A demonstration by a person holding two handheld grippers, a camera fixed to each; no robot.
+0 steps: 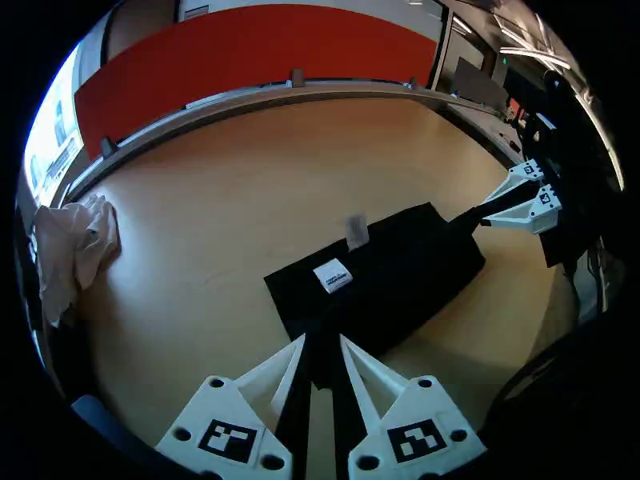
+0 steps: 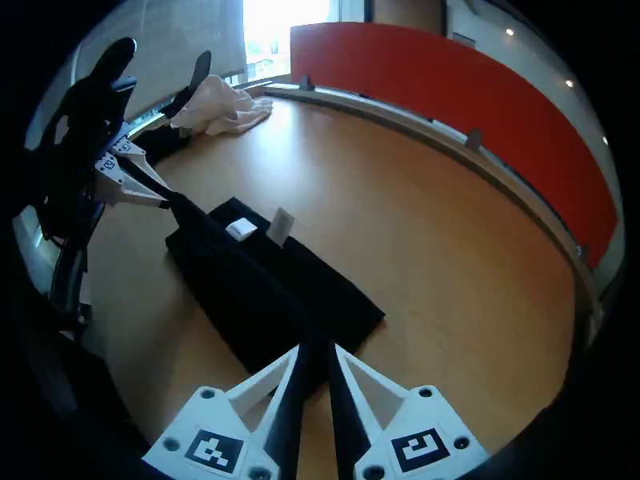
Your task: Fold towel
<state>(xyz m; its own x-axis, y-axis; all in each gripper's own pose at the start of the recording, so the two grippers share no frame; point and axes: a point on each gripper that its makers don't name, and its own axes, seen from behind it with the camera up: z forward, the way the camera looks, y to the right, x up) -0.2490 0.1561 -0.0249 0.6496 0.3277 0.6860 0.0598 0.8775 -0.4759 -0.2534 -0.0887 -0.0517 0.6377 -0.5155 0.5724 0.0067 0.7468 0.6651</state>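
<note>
Both tongs are nipped almost closed on cloth: the left gripper (image 1: pixel 320 362) pinches one short end of the black towel (image 1: pixel 400 264), and the right gripper (image 2: pixel 316 362) pinches the opposite end. It lies as a long band mid-table (image 1: pixel 224 208), well clear of the edges. A lengthwise fold looks done, I'd say; bringing end to end is left. A pale cloth (image 1: pixel 76 240) is heaped at one table edge.

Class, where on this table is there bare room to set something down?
Bare table lies between the black towel and the red divider, and between towel and cream cloth pile. Crowded: the towel's ends, held by left gripper and right gripper.
</note>
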